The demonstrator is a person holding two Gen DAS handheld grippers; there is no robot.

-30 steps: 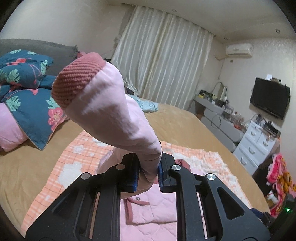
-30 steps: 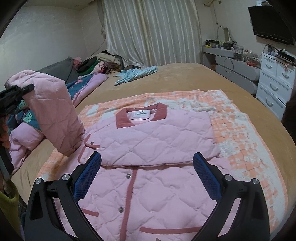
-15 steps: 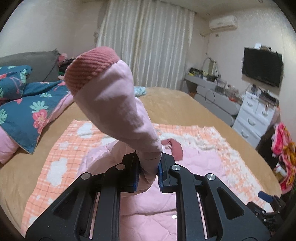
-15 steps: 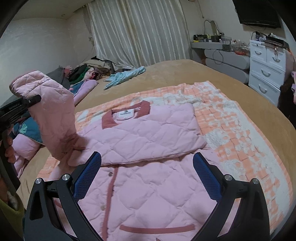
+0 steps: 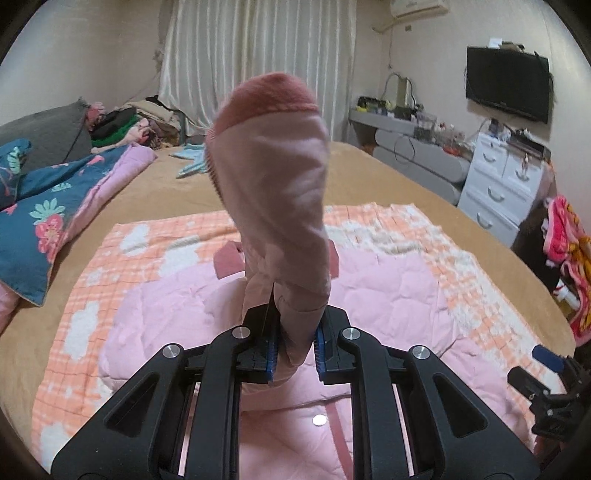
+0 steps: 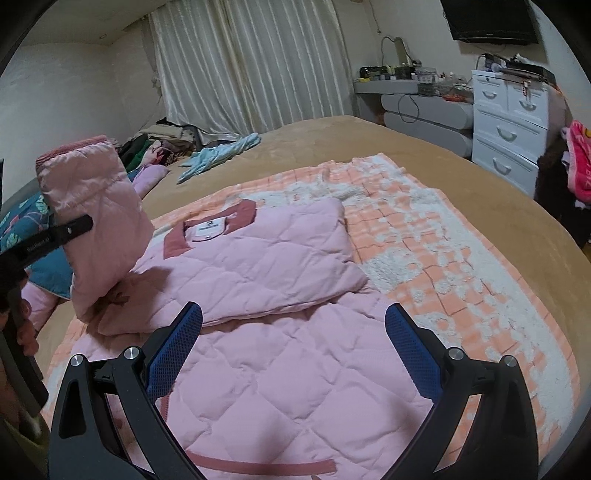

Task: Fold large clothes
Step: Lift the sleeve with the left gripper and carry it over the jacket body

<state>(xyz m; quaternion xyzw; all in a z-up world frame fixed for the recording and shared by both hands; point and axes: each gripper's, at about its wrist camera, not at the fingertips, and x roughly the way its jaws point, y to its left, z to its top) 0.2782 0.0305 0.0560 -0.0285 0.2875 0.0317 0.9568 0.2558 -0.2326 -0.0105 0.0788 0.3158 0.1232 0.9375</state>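
Left wrist view: left gripper (image 5: 293, 349) clamps the sleeve (image 5: 275, 192) of the pink quilted jacket (image 6: 258, 302), raised over the blanket's (image 6: 443, 258) left edge, evidently for folding inward. Right gripper (image 6: 293, 350) hovers wide, empty, over the jacket's hem.

A bedroom with pale cream walls (image 5: 92, 55) holds a wide bed under a tan plush cover (image 6: 332, 140), and long white pleated curtains (image 6: 251, 62) hang across the far wall behind it. To the right stand a white chest of drawers (image 6: 509, 125) and a low grey curved shelf unit (image 6: 421, 110) cluttered with small items, below a black flat-screen television (image 5: 508, 86) mounted on the wall. A white air conditioner (image 5: 417, 7) sits near the ceiling.
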